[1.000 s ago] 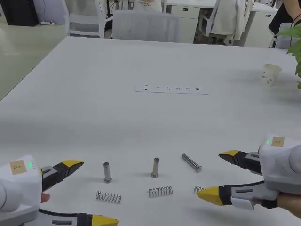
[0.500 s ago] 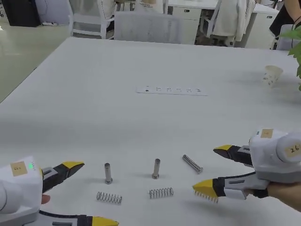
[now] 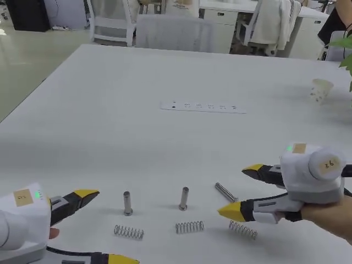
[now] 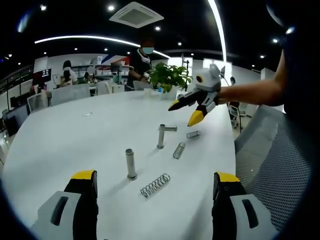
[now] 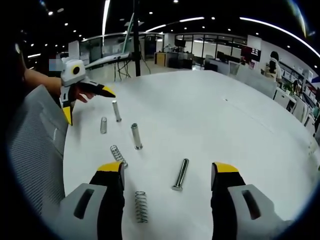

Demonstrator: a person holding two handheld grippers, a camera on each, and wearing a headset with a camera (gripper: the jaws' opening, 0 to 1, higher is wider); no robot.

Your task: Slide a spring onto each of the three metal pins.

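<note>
Right gripper view looks down between two wide-open, empty fingers [image 5: 110, 182] of the right gripper [image 5: 168, 170]. The fallen pin [image 5: 180, 174] lies flat on the table [image 5: 240, 115] between them, slightly nearer the right-hand finger as seen there, with its wider end pointing back at the gripper. The near spring [image 5: 141, 206] lies beside it, closer to the other finger and further back from the tips.

Across the table, the left gripper [image 4: 156, 176] is spread just as wide and holds nothing. The left spring [image 4: 155, 185] rests between its fingertips, and the left pin [image 4: 130, 164] stands upright just beyond, towards the left-hand finger. Further out stand the middle pin [image 4: 160, 136] and its middle spring [image 4: 178, 150].

No pin wears a spring, so I'd say the whole job lies ahead, starting with the fallen pin. From where I stand, a good pickup would:
- centre that pin between the fingers before closing, since a smooth round shaft will likely roll if one finger meets it first;
- keep the low finger off the near spring;
- pinch close to the wider end, leaving the plain end free for a spring to slide on.

A spring should be nipped gently from the side near one end, so the coil isn't crushed and its opening stays clear.
</note>
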